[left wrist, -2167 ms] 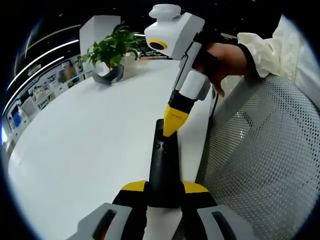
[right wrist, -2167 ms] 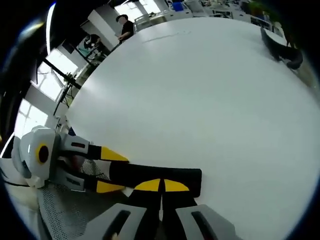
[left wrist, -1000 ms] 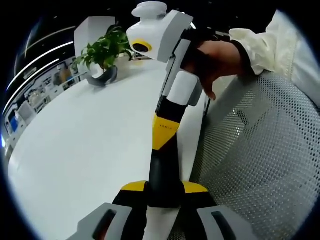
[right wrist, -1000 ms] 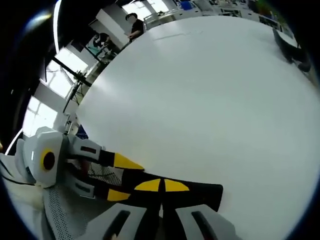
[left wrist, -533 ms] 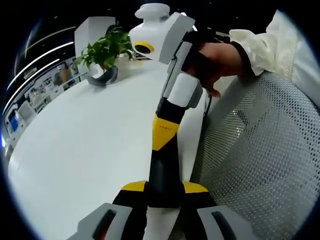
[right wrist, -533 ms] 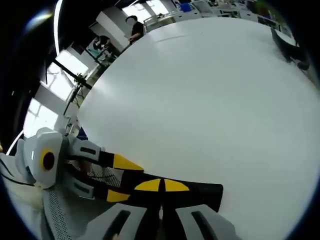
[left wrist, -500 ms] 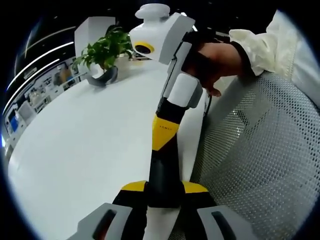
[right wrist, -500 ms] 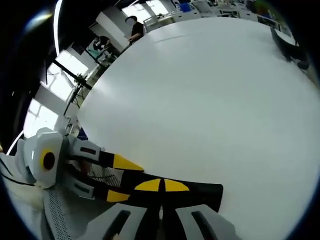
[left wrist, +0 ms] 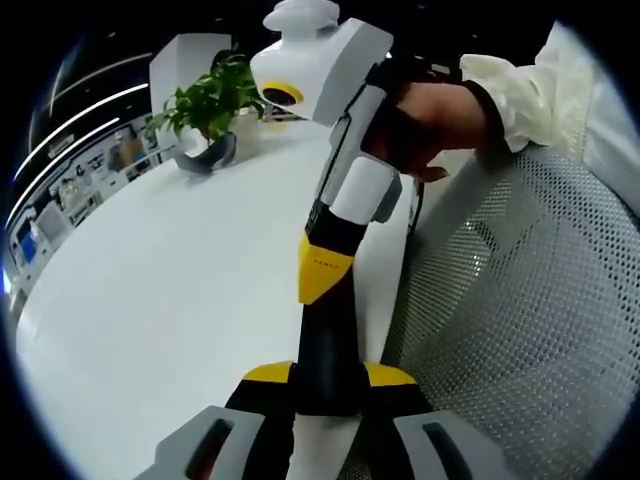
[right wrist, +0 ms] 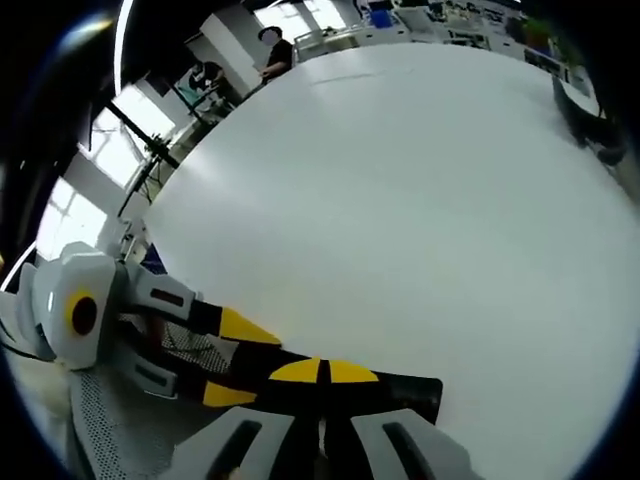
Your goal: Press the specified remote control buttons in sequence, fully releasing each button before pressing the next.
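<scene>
Remote (left wrist: 322, 345) lying on table (left wrist: 180, 270) near its edge, pinched at near end between left gripper (left wrist: 328, 377) jaws. Right gripper (left wrist: 322, 270) coming down from behind, closed tips resting on remote's top, hand (left wrist: 425, 120) behind it. Mesh chair (left wrist: 520, 320) sitting right of table. Potted plant (left wrist: 210, 100) standing at far left of table. Remote (right wrist: 370, 390) lying crosswise under right gripper (right wrist: 322, 372), left gripper (right wrist: 225, 355) reaching in from left.

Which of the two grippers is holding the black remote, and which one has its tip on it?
The left gripper grips the black remote between its fingers. The right gripper, its yellow fingers closed together, rests its tip on the remote's top face.
</scene>
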Demonstrator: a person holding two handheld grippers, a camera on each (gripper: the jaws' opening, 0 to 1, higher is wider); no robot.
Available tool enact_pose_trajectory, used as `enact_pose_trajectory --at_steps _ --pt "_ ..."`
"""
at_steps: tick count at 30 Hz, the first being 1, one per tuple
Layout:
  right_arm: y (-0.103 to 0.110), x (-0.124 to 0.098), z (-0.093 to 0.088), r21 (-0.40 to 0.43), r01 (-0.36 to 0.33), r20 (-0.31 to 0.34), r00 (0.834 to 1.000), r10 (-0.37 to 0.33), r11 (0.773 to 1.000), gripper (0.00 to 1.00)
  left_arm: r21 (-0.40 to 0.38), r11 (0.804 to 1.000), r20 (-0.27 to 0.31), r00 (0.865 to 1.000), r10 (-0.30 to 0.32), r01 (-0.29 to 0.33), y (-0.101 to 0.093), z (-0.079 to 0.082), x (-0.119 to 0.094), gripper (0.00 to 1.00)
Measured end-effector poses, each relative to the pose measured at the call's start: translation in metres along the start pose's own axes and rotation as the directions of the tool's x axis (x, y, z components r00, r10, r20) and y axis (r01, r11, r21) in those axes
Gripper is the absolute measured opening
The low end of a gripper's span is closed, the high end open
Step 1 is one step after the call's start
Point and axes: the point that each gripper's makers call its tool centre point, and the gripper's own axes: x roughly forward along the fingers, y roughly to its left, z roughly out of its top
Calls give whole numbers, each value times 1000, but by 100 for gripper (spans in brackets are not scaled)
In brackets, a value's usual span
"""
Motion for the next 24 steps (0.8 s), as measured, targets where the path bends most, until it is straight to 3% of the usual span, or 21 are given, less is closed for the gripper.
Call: enact_pose_trajectory --at_steps 7,11,12,13,14,15,17,22,24 --pt "0 0 0 -23 12 -2 1000 -12 1000 0 -2 1000 1 1000 0 0 0 0 0 24" --pt "-1 4 2 -93 54 -20 998 -56 994 0 -2 1000 1 1000 0 0 1 0 0 24" --pt "-12 9 -10 -143 111 -89 988 -124 984 0 23 998 -5 999 -54 54 -8 0 0 25" --pt "5 0 -8 -208 6 -106 994 -29 978 0 67 996 22 997 -68 66 -10 3 3 25" --pt "8 -3 -6 -164 31 -84 995 -45 986 0 36 999 6 999 -35 35 -8 0 2 25" --pt "6 12 -7 -166 38 -76 996 -51 985 0 16 999 -3 1000 -29 29 -6 0 3 24" --pt "5 14 -7 -162 29 -52 998 -38 986 0 15 1000 -11 1000 -21 21 -4 1 6 24" --pt "0 10 -6 -130 36 -86 995 -47 991 0 13 1000 -12 1000 -14 14 -3 0 6 24" --pt "-4 9 -4 -150 59 -67 995 -69 987 0 13 1000 -12 1000 -9 9 -2 0 5 24"
